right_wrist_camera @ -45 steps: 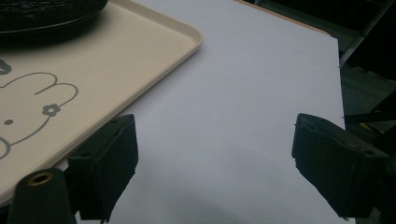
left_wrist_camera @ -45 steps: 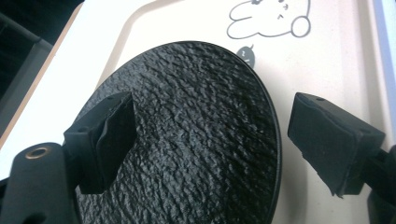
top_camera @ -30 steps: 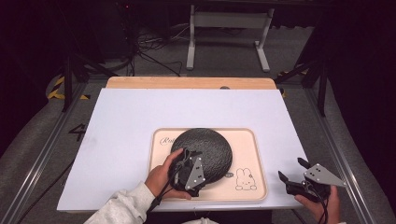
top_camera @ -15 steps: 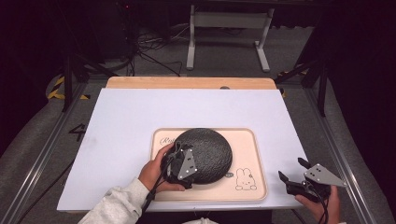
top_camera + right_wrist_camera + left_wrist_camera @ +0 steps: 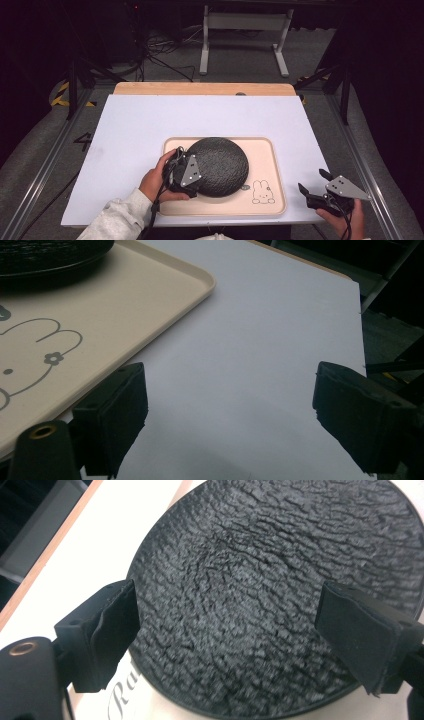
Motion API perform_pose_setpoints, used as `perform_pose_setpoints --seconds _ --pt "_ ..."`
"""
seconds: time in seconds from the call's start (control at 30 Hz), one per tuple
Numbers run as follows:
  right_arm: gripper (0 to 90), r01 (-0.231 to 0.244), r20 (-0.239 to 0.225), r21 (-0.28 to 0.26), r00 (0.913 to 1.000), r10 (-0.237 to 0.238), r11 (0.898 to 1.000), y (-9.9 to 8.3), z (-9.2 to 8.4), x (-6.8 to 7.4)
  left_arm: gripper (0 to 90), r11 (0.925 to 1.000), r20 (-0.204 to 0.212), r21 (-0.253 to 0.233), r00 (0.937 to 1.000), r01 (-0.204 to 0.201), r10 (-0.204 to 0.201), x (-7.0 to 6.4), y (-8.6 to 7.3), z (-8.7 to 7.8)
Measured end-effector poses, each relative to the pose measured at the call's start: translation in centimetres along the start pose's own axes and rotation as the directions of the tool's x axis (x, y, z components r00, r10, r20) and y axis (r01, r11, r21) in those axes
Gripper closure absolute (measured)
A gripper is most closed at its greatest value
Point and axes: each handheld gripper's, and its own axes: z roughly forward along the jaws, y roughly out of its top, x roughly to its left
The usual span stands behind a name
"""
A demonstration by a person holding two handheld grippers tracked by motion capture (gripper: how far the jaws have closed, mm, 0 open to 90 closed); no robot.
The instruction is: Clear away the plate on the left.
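Note:
A round black disc with a rough, wrinkled top lies on a beige tray near the table's front middle. My left gripper hovers over the disc's left front edge. In the left gripper view, my left gripper stands open, its jaws wide apart above the disc and gripping nothing. My right gripper is open near the front right corner of the table, off the tray. The right gripper view has my right gripper over bare white surface, the tray to its left.
A rabbit drawing marks the tray's front right corner. The white table top stretches left and back of the tray, with a wooden strip along its far edge. Beyond stand a metal frame and cables on the floor.
My left gripper has slid to the left and a little away from the person along the disc's edge. The right gripper has not moved.

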Motion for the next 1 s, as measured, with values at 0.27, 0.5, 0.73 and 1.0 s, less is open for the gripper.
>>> perform_pose_setpoints --seconds 0.27,0.5,0.73,1.0 --pt "15.1 0.0 -0.001 0.0 1.0 0.0 1.0 0.0 0.0 0.0 11.4 0.9997 -0.018 0.017 0.9997 0.019 -0.019 0.8 -1.2 -0.8" --pt "15.0 -0.001 0.001 0.001 1.0 0.001 1.0 0.0 0.0 0.0 11.2 0.9989 -0.033 0.031 0.9989 0.035 -0.034 1.4 -2.2 -1.5" --pt "15.1 -0.001 0.001 0.0 1.0 0.001 1.0 0.0 0.0 0.0 11.9 0.9973 -0.041 0.055 0.9981 0.049 -0.046 2.0 -3.3 -1.9" --pt "15.1 -0.002 0.003 0.001 1.0 0.002 1.0 0.0 0.0 0.0 11.6 0.9955 -0.055 0.065 0.9963 0.069 -0.066 2.7 -4.2 -2.3"
